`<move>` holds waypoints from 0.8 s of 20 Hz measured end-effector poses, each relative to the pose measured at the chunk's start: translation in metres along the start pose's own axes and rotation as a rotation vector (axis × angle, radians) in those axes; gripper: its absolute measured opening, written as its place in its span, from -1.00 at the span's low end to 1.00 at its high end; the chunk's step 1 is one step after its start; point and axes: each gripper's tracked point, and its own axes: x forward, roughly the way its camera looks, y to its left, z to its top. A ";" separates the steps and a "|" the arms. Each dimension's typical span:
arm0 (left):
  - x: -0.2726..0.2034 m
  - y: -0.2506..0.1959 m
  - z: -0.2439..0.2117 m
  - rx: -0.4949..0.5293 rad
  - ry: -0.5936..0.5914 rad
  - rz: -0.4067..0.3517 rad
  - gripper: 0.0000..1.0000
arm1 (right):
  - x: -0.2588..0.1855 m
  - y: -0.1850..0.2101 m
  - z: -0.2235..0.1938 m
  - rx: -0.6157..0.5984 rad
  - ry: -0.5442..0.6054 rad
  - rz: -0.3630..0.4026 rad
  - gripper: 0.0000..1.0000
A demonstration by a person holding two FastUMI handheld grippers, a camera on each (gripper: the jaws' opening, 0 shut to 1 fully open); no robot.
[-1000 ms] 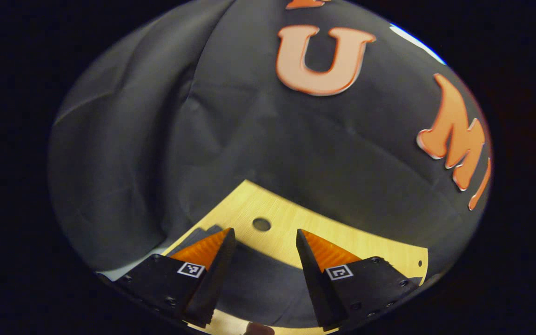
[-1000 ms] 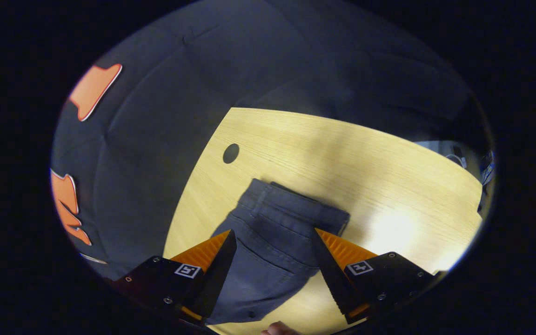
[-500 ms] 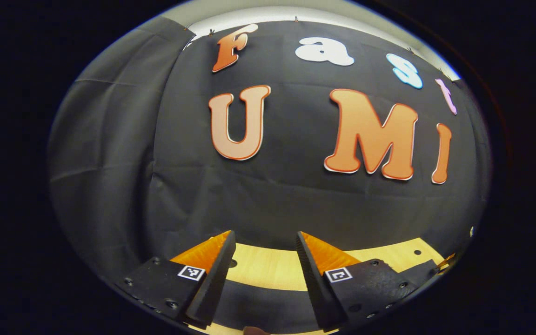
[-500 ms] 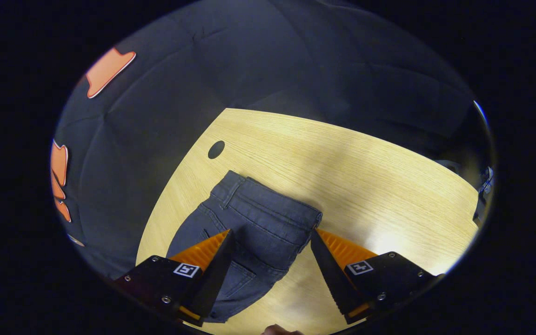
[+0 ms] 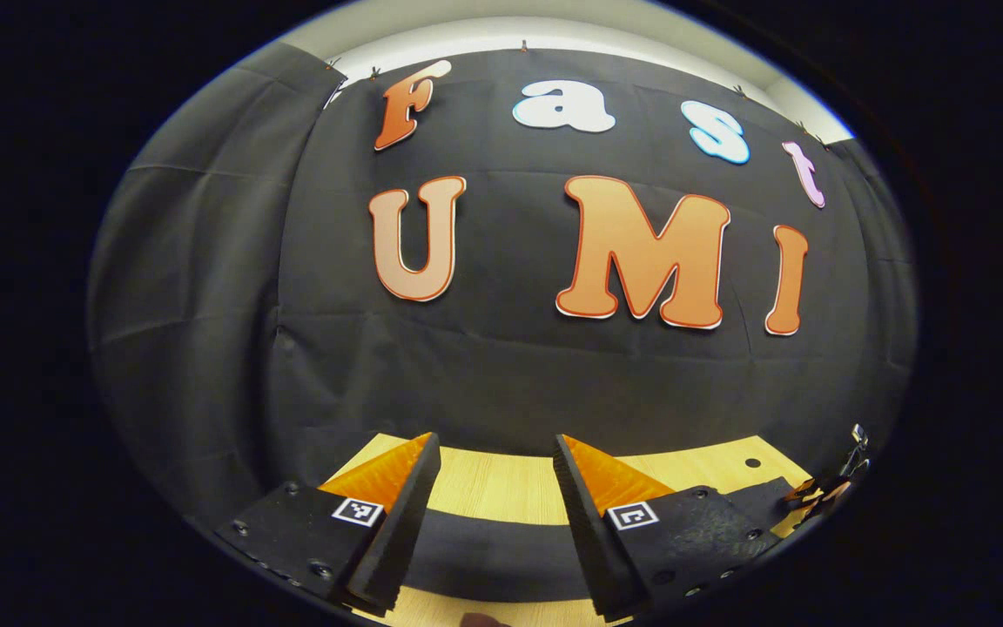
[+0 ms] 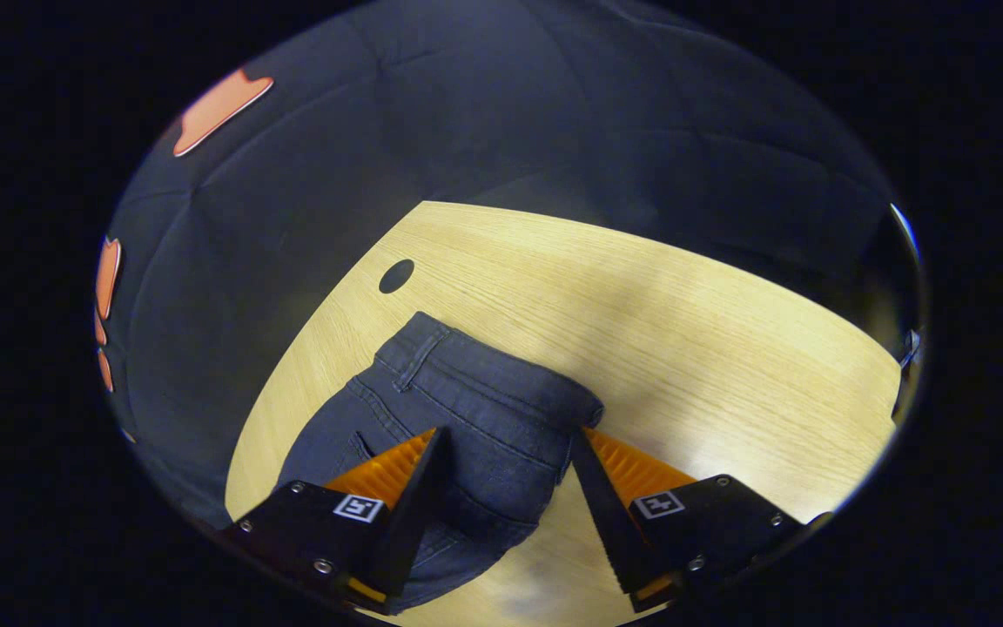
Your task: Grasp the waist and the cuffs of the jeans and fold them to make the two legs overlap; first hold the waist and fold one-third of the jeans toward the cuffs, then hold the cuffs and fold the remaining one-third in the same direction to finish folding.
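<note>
Dark grey jeans lie flat on the light wooden table (image 6: 684,348). In the right gripper view their waist (image 6: 475,392), with waistband and belt loops, points toward the far side of the table. My right gripper (image 6: 508,433) hovers open just over the waist, one finger on each side of it and neither pressing. In the left gripper view a dark band of the jeans (image 5: 488,544) crosses low between the fingers. My left gripper (image 5: 493,444) is open and holds nothing, looking level at the booth's wall.
The table has a round cable hole (image 6: 396,275) just beyond the waist and a small hole (image 5: 754,462) near its far right edge. Black cloth wall (image 5: 501,374) rises right behind the table. Bare tabletop stretches right of the jeans.
The left gripper has tilted up from the table to face the wall. The right gripper has drifted rightward, with the waist sliding left in its view, and its jaws stand slightly narrower.
</note>
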 end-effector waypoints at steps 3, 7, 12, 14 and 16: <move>-0.009 -0.010 -0.013 0.006 0.037 -0.008 0.57 | 0.010 0.020 -0.008 0.194 0.027 0.061 0.10; -0.020 -0.020 -0.019 0.020 0.077 -0.023 0.56 | 0.008 0.022 -0.005 0.209 0.058 0.079 -0.46; -0.030 -0.013 -0.001 0.087 0.010 0.031 0.56 | -0.023 0.041 0.011 0.155 -0.017 0.123 -0.46; -0.036 -0.008 0.004 0.093 -0.015 0.047 0.56 | -0.046 0.054 0.018 0.109 -0.068 0.157 -0.46; -0.038 -0.004 0.002 0.088 -0.017 0.039 0.55 | -0.071 0.073 0.021 0.046 -0.108 0.191 -0.46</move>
